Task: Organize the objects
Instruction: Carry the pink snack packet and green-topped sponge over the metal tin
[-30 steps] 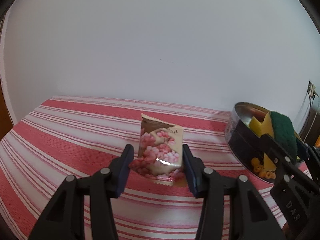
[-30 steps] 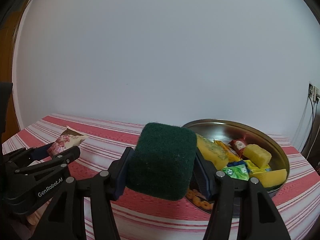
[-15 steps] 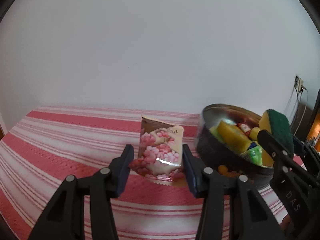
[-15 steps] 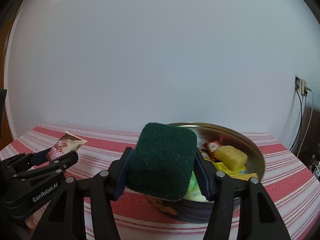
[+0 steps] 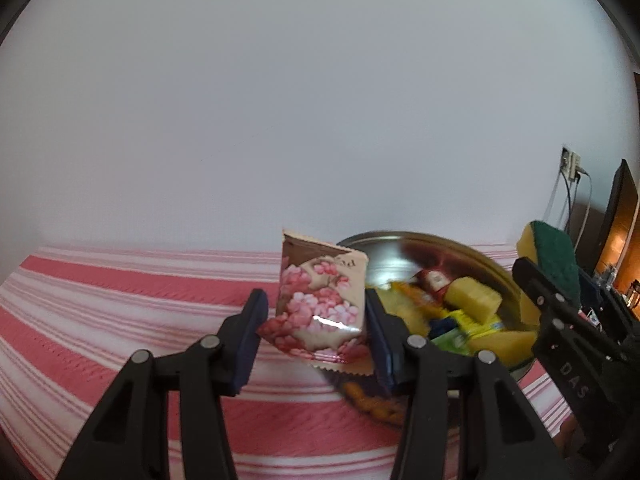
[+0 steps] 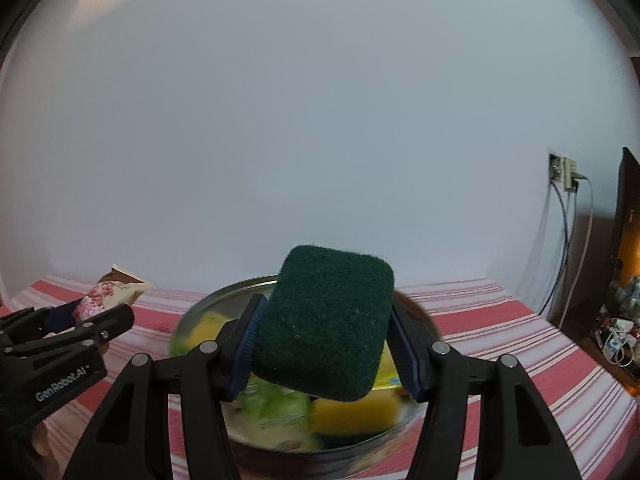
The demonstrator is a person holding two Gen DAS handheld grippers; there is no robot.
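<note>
My left gripper [image 5: 314,330] is shut on a snack packet with pink blossoms [image 5: 320,304], held above the striped cloth just left of a round metal tin [image 5: 492,264]. My right gripper [image 6: 324,348] is shut on a green and yellow scouring sponge [image 6: 324,320], held over the tin [image 6: 224,296]. The tin holds yellow sponges [image 5: 474,298], sachets and small packets. The left gripper with the packet [image 6: 108,296] shows at the left of the right wrist view. The right gripper with the sponge [image 5: 552,256] shows at the right of the left wrist view.
A red and white striped tablecloth [image 5: 120,312] covers the table in front of a plain white wall. A wall socket with cables [image 6: 564,172] and dark furniture [image 6: 624,240] stand at the far right, with small clutter below.
Both grippers have swung right with their loads. The tin has come from the far right to right behind the packet, and now lies under the sponge.
</note>
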